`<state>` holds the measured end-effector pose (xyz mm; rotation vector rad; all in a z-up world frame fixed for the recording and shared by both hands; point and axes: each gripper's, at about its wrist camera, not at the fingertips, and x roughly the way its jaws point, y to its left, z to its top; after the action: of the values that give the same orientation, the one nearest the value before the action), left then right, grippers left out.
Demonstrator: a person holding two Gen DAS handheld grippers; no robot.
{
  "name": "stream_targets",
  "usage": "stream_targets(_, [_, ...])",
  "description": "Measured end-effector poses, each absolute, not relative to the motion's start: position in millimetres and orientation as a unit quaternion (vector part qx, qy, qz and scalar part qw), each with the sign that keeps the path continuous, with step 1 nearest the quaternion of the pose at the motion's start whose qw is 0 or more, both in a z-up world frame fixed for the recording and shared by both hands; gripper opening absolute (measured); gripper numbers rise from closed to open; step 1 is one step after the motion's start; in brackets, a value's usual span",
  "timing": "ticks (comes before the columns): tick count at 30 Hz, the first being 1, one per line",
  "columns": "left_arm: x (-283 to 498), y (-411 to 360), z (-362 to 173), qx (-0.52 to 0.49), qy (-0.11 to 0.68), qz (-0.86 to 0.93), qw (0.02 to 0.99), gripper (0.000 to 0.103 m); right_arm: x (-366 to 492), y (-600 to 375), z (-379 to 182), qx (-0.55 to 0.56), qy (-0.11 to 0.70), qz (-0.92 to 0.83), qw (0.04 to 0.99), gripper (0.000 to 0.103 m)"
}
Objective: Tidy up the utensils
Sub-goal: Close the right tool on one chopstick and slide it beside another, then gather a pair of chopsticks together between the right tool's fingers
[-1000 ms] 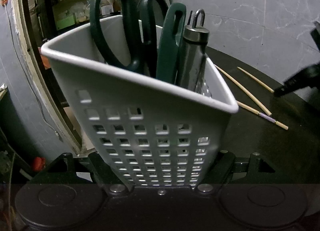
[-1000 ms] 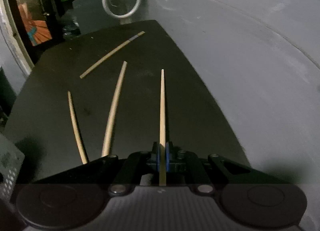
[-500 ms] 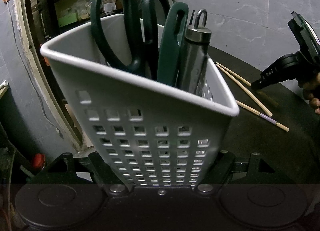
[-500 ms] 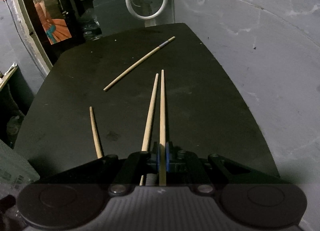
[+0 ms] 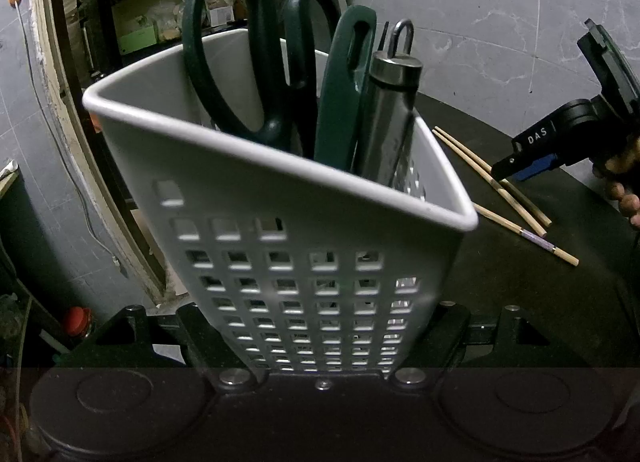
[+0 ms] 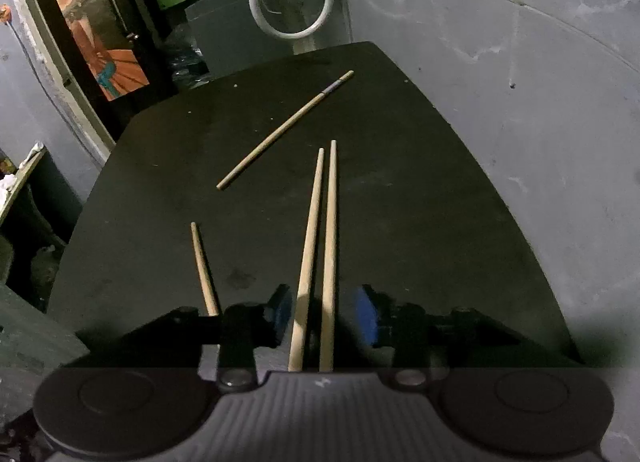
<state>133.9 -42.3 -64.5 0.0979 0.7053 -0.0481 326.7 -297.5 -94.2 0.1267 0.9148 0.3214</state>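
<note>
- Clamping the white perforated caddy (image 5: pixel 320 262) in my left gripper (image 5: pixel 324 374); fingers are pressing on its lower sides, and it is leaning slightly away from the camera
- Caddy is carrying green-handled scissors (image 5: pixel 240 74), a green-handled tool (image 5: pixel 344 94) and a steel grater (image 5: pixel 390 118) with a hanging loop; all are standing handle-up against the right half
- I am seeing the right gripper (image 6: pixel 324 312) with its jaws opening; blue pads (image 6: pixel 368 314) are standing clear on both sides of two chopsticks (image 6: pixel 330 222); nothing is being pinched
- Those two are lying side by side on the black table (image 6: pixel 420 202), nearly parallel, tips pointing away from the camera and near ends running under the gripper body
- A third chopstick (image 6: pixel 204 266) is lying apart on the left, its near end hidden behind the left finger
- A fourth, the banded chopstick (image 6: pixel 286 128), is lying diagonally further out, well apart from the pair
- Left wrist view is showing the right gripper low over the pair at the far right, with the person's fingers (image 5: pixel 628 198) wrapping its handle
- Grey tiled floor (image 6: pixel 540 102) is surrounding the table
</note>
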Motion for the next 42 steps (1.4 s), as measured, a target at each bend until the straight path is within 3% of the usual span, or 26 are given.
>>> stream_targets(8, [132.9,-41.9,-64.1,0.049,0.344,-0.024,0.937,0.079,327.6,-284.7,-97.1,0.033,0.439,0.145,0.886,0.051])
stream_targets(11, [133.0,-41.9,-63.8,0.050,0.344,-0.025,0.937,0.079,325.6,-279.6,-99.7,0.013,0.442,0.137,0.886,0.042])
stream_targets(15, [132.9,-42.0,-63.7,0.051,0.343,-0.026,0.938,0.079,320.4,-277.7,-99.5,-0.001,0.442,0.138,0.886,0.017])
stream_targets(19, [132.1,-41.3,-64.0,0.051,0.342,-0.028,0.938,0.079,313.5,-280.3,-98.9,-0.010,0.447,0.143,0.883,0.016])
stream_targets(30, [130.5,-38.2,-66.7,0.051,0.338,-0.033,0.939,0.079,284.1,-295.6,-94.1,-0.060,0.475,0.185,0.858,0.016])
stream_targets(32, [130.4,-37.5,-66.9,0.051,0.338,-0.034,0.939,0.079,282.3,-296.8,-91.9,-0.066,0.474,0.191,0.857,0.019])
stream_targets(34, [130.8,-37.3,-66.9,0.051,0.338,-0.035,0.939,0.079,284.0,-295.8,-88.4,-0.069,0.468,0.193,0.860,0.031])
stream_targets(37, [131.2,-36.6,-66.6,0.051,0.339,-0.035,0.939,0.079,291.7,-292.7,-86.5,-0.073,0.467,0.200,0.858,0.037])
stream_targets(42, [131.3,-36.3,-66.4,0.051,0.338,-0.035,0.939,0.079,307.9,-285.7,-89.2,-0.087,0.489,0.203,0.844,0.037])
